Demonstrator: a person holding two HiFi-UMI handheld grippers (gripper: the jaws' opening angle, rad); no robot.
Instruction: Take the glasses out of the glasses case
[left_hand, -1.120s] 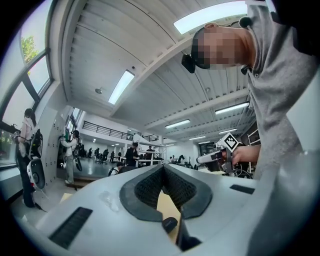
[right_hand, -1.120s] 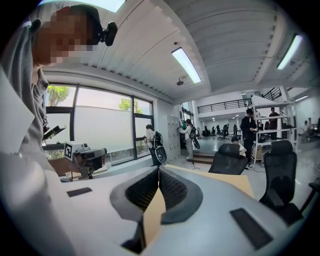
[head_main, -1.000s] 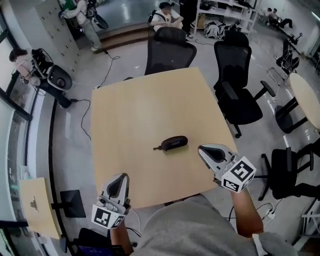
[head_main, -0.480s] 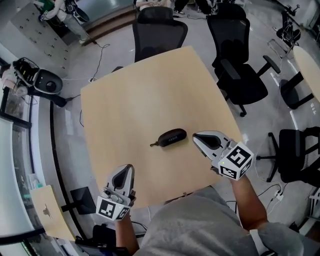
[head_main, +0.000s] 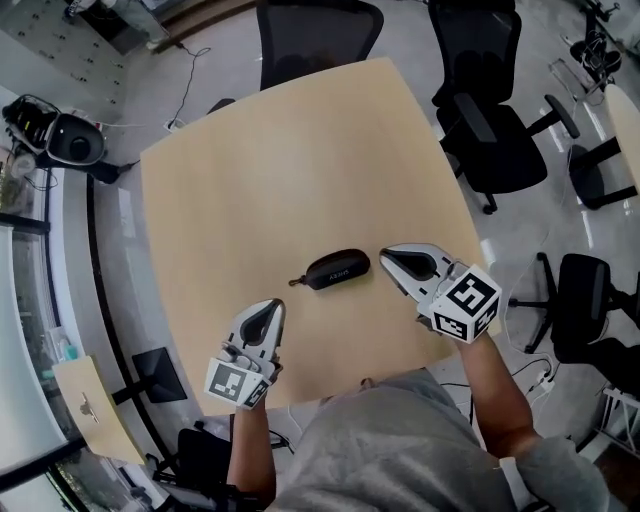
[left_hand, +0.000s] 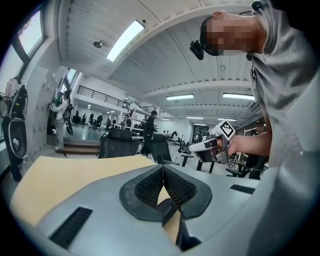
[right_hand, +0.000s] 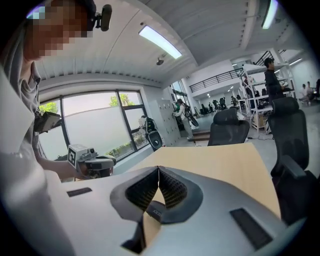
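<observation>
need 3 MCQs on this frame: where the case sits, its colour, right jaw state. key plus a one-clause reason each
1. Where is the glasses case?
A) on the table, just left of the right gripper
B) on a chair seat
C) held in the left gripper

2. What colour is the case?
A) white
B) black
C) red

3. How do the right gripper's jaws stand?
A) wide apart
B) clamped on the case
C) together, nothing between them

Key:
1 A: the head view shows it lying on the table, beside the tip of the right gripper.
2 B: its shell is black.
3 C: the right gripper view shows the pads meeting, with nothing between them.
</observation>
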